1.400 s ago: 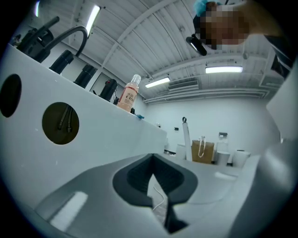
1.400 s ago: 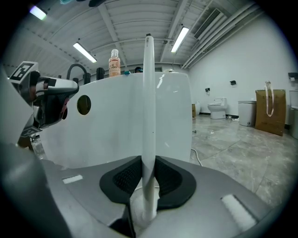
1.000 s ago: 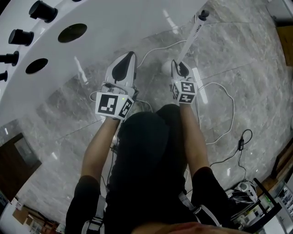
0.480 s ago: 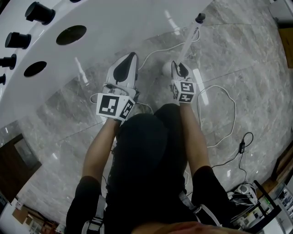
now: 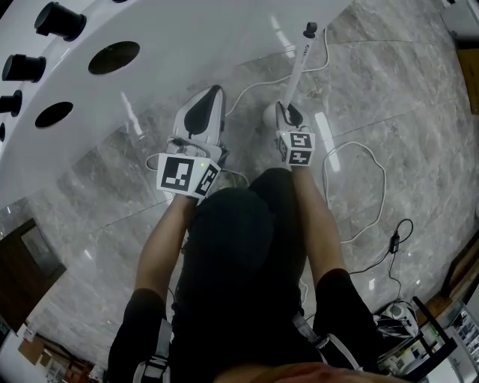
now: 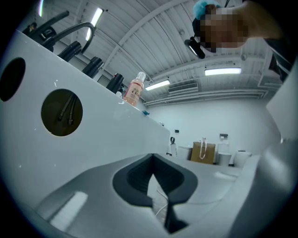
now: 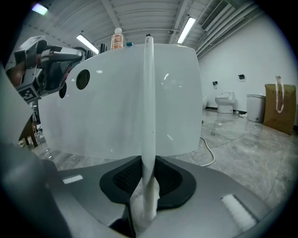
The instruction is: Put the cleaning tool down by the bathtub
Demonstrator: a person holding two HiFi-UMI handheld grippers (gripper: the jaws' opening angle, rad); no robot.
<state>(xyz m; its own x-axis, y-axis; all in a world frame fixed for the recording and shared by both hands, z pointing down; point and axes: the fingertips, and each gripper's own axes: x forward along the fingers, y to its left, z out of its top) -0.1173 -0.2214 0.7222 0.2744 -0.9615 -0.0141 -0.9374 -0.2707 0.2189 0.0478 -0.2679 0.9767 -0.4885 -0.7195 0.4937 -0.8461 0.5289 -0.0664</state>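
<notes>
A long white cleaning tool with a dark cap at its far end points away from me toward the white bathtub. My right gripper is shut on its handle. In the right gripper view the tool's handle rises straight up between the dark pads of the right gripper, in front of the bathtub's wall. My left gripper hovers over the floor beside the tub, jaws together and empty. In its own view the left gripper faces along the tub's side.
A white cable and a black cable loop over the grey marble floor at the right. Dark taps and round holes sit on the tub. A bottle stands on its rim. A toilet and a paper bag stand far off.
My right gripper has sunk a little with the tool, and the tool's far end has swung left toward the tub. The left gripper has stayed put.
</notes>
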